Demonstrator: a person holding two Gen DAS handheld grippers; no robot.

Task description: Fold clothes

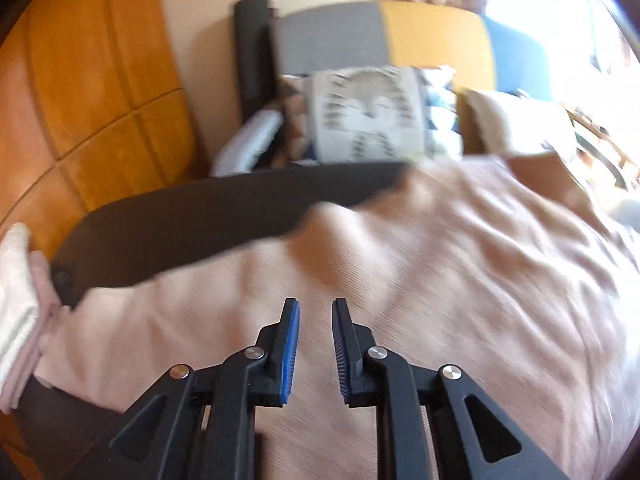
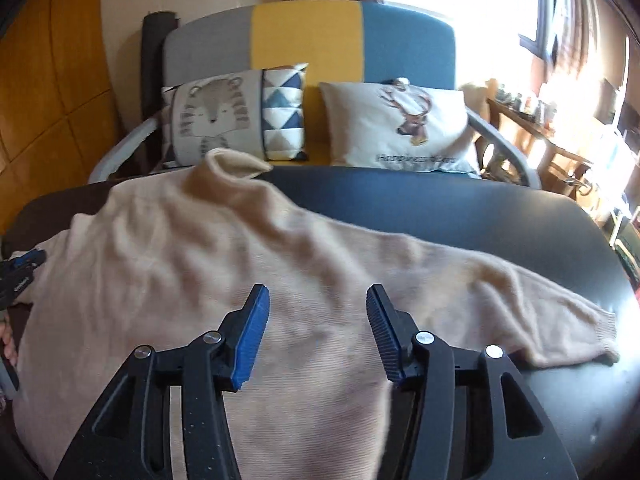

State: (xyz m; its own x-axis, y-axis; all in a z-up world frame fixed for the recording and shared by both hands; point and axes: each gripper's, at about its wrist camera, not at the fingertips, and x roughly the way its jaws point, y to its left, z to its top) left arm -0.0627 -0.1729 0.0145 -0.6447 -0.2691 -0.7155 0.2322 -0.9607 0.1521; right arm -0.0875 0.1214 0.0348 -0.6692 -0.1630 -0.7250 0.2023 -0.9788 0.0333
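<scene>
Across the dark desk (image 2: 460, 216), in front of the striped sofa (image 2: 308, 36), a beige sweater (image 2: 192, 248) lay spread flat, its collar (image 2: 236, 164) nearest the sofa cushions and one sleeve (image 2: 520, 304) trailing out toward the window side of the desk. Both grippers hung above the sweater's body, on the side away from the sofa. The left gripper (image 1: 316, 312) had its fingers parted by a narrow gap with nothing between them; the right gripper (image 2: 318, 300) stood wider, equally empty, the knit lying clear beneath. To my eye the garment had been laid out and let go, and the folding proper was not yet begun. The next move would seem to call for pinching the outstretched sleeve near its cuff (image 2: 604, 332) and carrying it across the sweater's body, keeping the cloth smooth.
</scene>
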